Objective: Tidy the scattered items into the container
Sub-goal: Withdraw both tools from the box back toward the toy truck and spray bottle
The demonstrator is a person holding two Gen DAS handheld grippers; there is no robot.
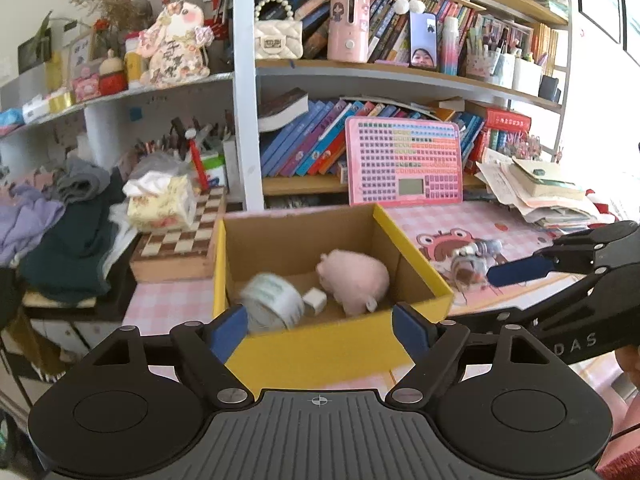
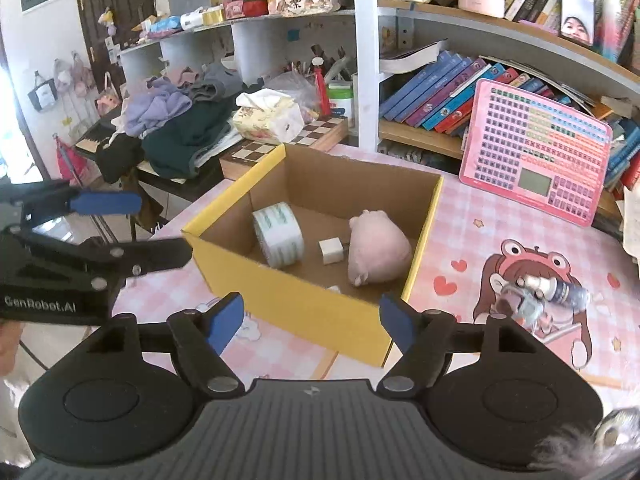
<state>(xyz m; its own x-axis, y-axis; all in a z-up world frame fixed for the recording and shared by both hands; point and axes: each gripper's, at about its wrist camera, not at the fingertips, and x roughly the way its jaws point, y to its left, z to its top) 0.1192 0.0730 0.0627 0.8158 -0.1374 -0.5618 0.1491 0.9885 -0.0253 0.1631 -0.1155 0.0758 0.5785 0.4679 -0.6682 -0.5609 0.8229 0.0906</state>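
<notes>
A yellow cardboard box stands open on the pink checked mat. Inside it are a roll of tape, a small white cube and a pink plush. My left gripper hovers open over the box's near left wall, nothing pressed between its pads. My right gripper is open in front of the box, empty. To the right of the box, a small clear bottle with a grey trinket lies on the mat.
A pink keypad toy leans on the bookshelf behind the box. At the back left lie a chessboard box, a tissue pack and piled clothes. Stacked papers sit far right.
</notes>
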